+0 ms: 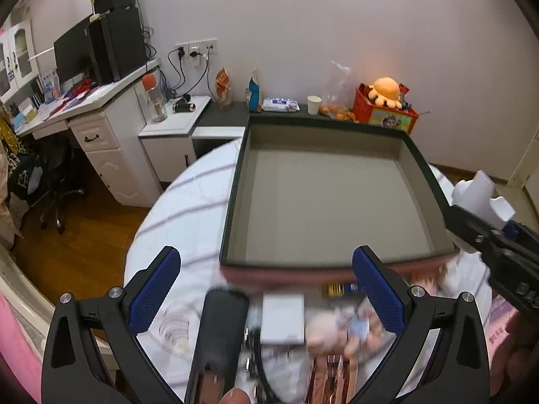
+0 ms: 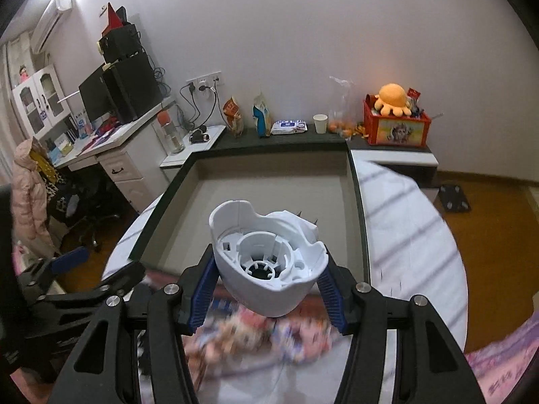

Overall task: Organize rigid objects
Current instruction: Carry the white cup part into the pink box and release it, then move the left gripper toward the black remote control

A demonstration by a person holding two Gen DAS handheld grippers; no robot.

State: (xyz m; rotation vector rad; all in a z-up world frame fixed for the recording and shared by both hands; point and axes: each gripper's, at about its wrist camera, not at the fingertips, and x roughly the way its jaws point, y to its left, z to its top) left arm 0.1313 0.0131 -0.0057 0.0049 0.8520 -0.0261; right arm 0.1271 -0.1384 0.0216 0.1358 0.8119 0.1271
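Note:
My right gripper (image 2: 267, 289) is shut on a white plastic housing (image 2: 269, 262), hollow side towards the camera, held in the air above the near edge of a big shallow tray (image 2: 357, 202) with a dark rim and a grey floor. In the left wrist view that housing (image 1: 481, 198) shows at the right by the tray's (image 1: 232, 202) corner. My left gripper (image 1: 266, 286) is open with nothing between its blue pads. Below it, blurred, lie a black oblong object (image 1: 222, 330), a white flat box (image 1: 283, 320) and colourful packets (image 1: 340, 333).
The tray rests on a round table with a white cloth (image 1: 178, 222). Behind it a dark shelf carries a red box with an orange plush (image 1: 385, 92), a paper cup (image 1: 314, 104), wipes and snack bags. A white desk (image 1: 101, 134) and an office chair stand at the left.

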